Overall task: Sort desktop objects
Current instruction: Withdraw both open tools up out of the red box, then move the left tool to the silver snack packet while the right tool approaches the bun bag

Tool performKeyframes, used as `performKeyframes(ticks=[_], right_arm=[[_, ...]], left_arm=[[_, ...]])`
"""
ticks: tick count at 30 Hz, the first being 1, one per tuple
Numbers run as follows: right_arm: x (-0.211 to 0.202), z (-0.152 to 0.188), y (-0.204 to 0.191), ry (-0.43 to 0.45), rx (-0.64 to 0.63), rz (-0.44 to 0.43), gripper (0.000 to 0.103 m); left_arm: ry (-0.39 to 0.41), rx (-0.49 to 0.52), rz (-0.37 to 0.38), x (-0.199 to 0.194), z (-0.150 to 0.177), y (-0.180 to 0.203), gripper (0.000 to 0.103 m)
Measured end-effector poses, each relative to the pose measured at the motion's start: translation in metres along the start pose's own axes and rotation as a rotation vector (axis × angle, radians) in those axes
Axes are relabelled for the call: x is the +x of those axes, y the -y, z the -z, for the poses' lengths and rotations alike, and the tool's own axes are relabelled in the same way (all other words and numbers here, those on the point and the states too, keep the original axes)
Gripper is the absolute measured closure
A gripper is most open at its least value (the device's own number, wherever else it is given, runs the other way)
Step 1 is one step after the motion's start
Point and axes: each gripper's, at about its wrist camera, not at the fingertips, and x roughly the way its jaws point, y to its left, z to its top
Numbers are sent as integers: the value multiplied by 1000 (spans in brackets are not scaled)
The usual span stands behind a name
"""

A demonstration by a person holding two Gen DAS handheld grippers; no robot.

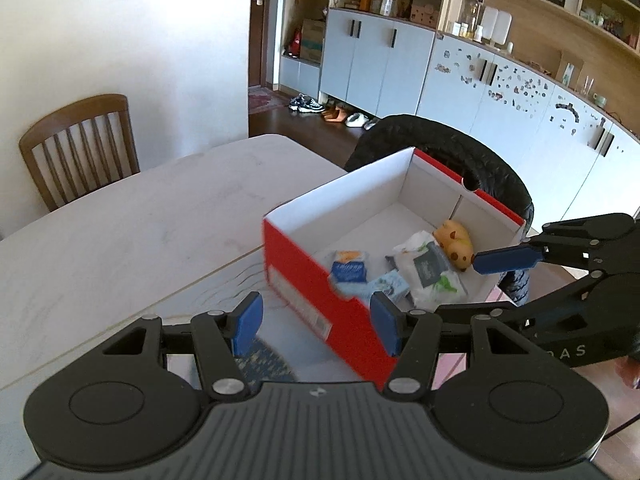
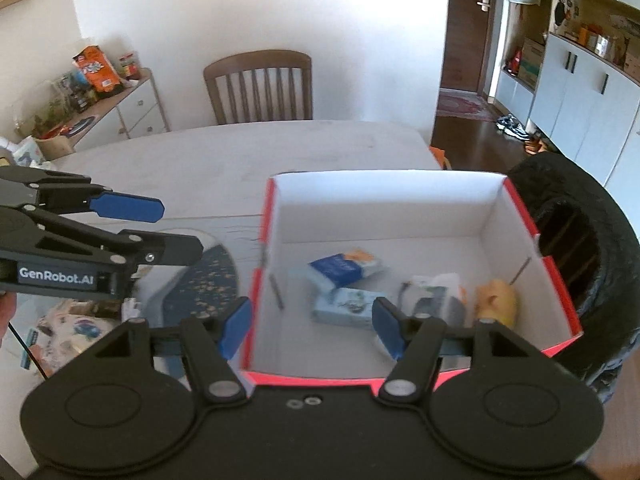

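A red shoe box (image 1: pixel 304 292) (image 2: pixel 380 208) with a white inside stands near the table's corner. In it lie a blue and orange packet (image 1: pixel 348 268) (image 2: pixel 344 266), a pale blue packet (image 1: pixel 390 286) (image 2: pixel 344 308), a white wipes pack (image 1: pixel 428 272) (image 2: pixel 436 292) and a yellow toy animal (image 1: pixel 456 244) (image 2: pixel 498 300). My left gripper (image 1: pixel 316 328) (image 2: pixel 176 228) is open and empty, off the box's left side. My right gripper (image 2: pixel 312 330) hangs open and empty above the box's near corner, one finger (image 1: pixel 508 260) over the inside.
The pale table (image 1: pixel 140 220) (image 2: pixel 240 152) stretches away beyond the box. A dark blue patterned mat (image 1: pixel 264 364) (image 2: pixel 208 284) and some printed items (image 2: pixel 72 328) lie left of the box. A wooden chair (image 1: pixel 80 140) (image 2: pixel 260 84) and a black chair (image 1: pixel 440 140) (image 2: pixel 580 248) stand at the table's edges.
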Motion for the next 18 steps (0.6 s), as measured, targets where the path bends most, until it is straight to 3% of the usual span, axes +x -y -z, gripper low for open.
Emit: performKeyframes(ticks=[5, 8, 18], right_arm=[[1, 4, -33, 3, -13, -24, 34], [1, 5, -52, 8, -14, -39, 32], [9, 13, -111, 21, -39, -87, 23]], left_arm=[[13, -14, -11, -24, 17, -22, 44], [25, -30, -27, -40, 28, -39, 35], [21, -77, -82, -78, 70, -101, 23]])
